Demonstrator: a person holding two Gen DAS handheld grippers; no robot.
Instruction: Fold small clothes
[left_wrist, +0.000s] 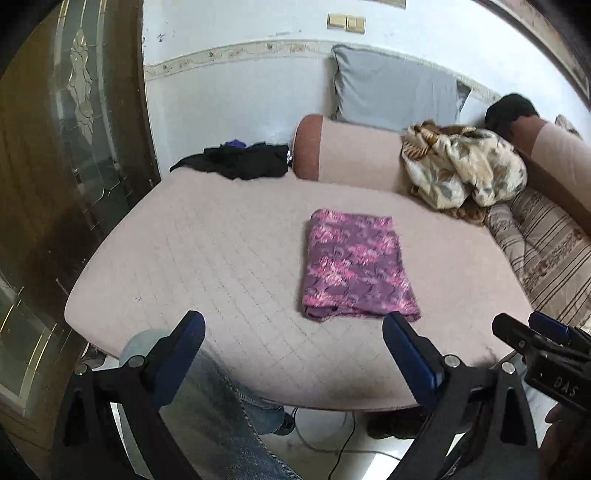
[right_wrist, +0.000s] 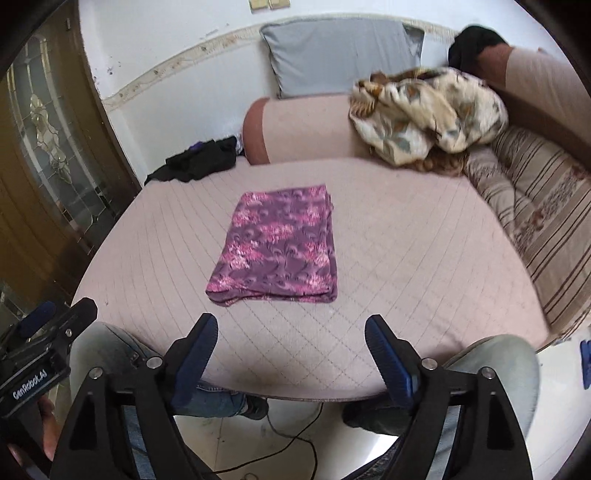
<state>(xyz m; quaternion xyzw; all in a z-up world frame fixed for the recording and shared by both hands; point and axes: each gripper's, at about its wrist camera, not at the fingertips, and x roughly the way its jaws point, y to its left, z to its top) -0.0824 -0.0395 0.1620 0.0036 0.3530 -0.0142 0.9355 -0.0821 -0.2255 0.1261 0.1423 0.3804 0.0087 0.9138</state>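
Your left gripper (left_wrist: 293, 328) and right gripper (right_wrist: 291, 330) both gape wide, empty. Purple floral garment (right_wrist: 275, 245) lies folded mid-cushion (right_wrist: 424, 258). Readable: "GenRobot.AI" label (right_wrist: 29, 389), partial "DAS".

Folded cloth (right_wrist: 275, 245) on mattress (right_wrist: 406, 258) — bolster (right_wrist: 306, 129) behind

One folded purple cloth (right_wrist: 275, 245) seen, two grippers (jaws apart), left gripper (left_wrist: 293, 349), right gripper (right_wrist: 291, 350), one grey pillow (left_wrist: 395, 92), one dark clothes pile (left_wrist: 236, 160), one floral blanket (left_wrist: 461, 166) counted.

White wall (left_wrist: 221, 92), quilted sofa (left_wrist: 221, 258)
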